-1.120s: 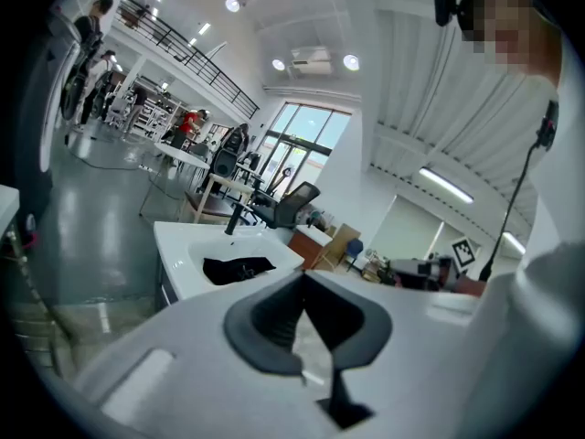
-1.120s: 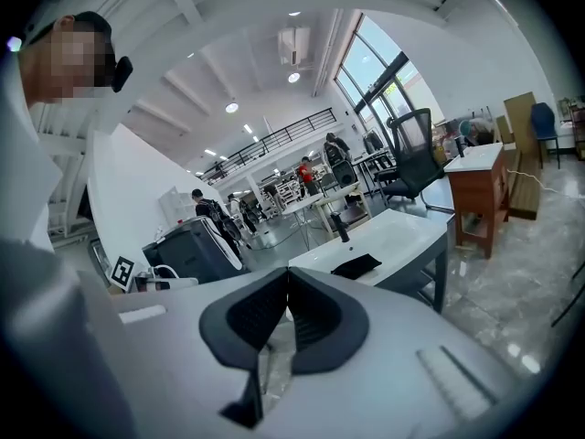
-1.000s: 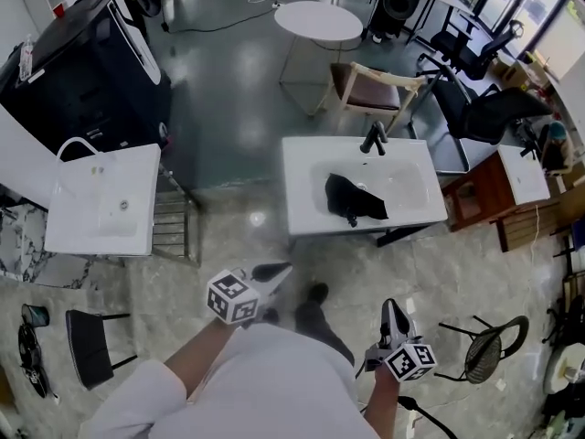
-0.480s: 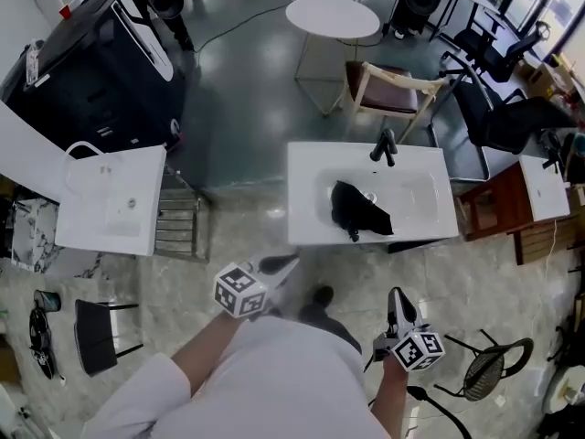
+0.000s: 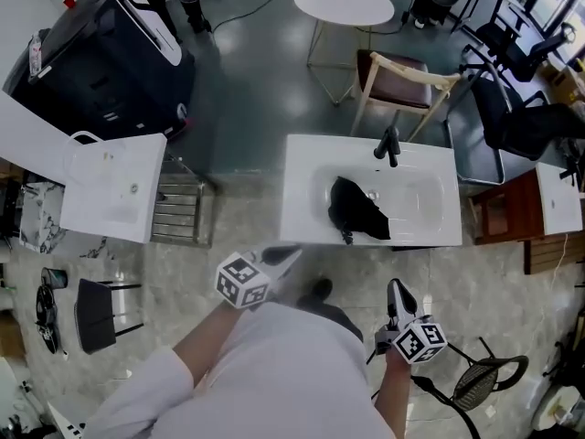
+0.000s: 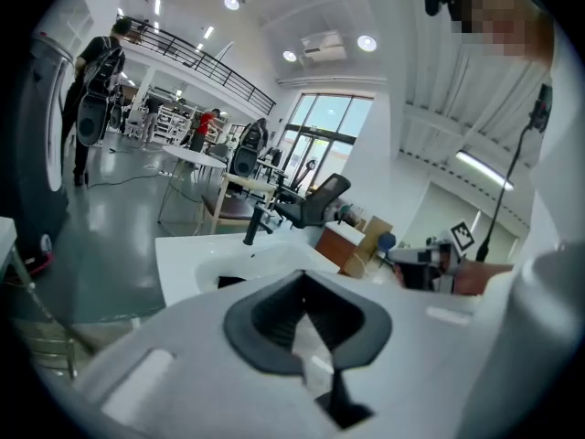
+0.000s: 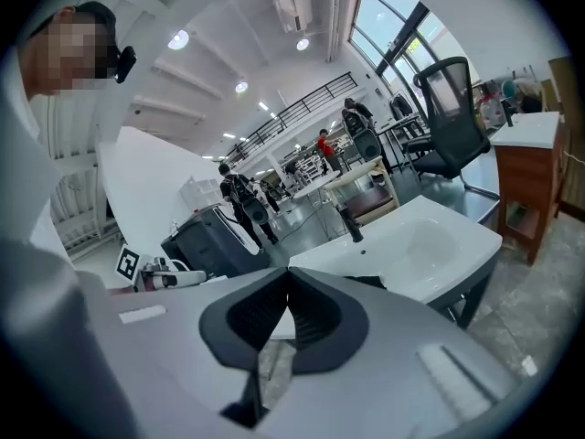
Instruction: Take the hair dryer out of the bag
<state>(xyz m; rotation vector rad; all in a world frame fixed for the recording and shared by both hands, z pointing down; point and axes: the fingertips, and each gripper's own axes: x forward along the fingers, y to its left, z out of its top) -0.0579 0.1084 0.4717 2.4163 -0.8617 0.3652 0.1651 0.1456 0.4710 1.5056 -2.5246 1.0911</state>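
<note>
Centre: white washbasin (image 5: 430, 210) with black tap (image 5: 390, 144) at the far rim. Beyond it, wooden chair (image 5: 402, 73) with dark seat, then round white table (image 5: 344, 3). Left: second white washbasin (image 5: 114, 190), metal rack (image 5: 178, 213) just beside it, big black cabinet (image 5: 101, 62) behind. Right: brown cabinet (image 5: 503, 218), black office chair (image 5: 530, 122). On the pale stone floor (image 5: 512, 291), nearer: black stool (image 5: 96, 314) at left, black wire chair (image 5: 484, 382) at right.

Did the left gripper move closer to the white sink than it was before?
Yes. In the head view the left gripper, jaws closed, has moved toward the white sink. Its tip now shows just short of the sink's front edge, where more floor showed between them earlier.
</note>
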